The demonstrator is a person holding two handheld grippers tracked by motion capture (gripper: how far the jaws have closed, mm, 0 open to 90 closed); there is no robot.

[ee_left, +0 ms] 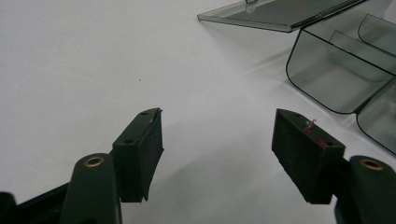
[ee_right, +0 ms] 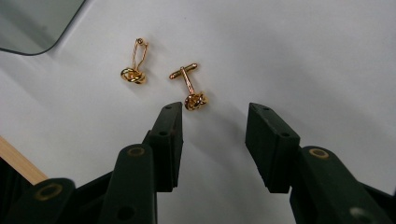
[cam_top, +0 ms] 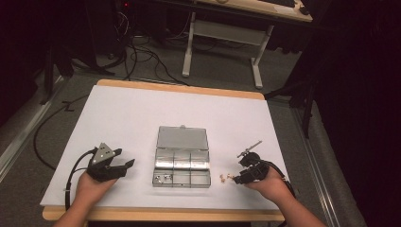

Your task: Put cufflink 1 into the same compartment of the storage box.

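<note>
On the white worktop's [cam_top: 118, 113] near left, the left gripper [cam_top: 124, 159] rests with fingers spread on nothing. Centre stands an open clear compartment box [cam_top: 182, 163]. Just right of it lie two gold cufflinks [ee_right: 161, 81], the right gripper [ee_right: 215, 123] near them, fingers apart, nothing pinched.

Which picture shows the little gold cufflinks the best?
The right gripper view. There the two gold cufflinks lie large and sharp on the white table, just past the open right gripper, so you see their knots and bars. In the high view they are tiny specks beside the clear box.
</note>
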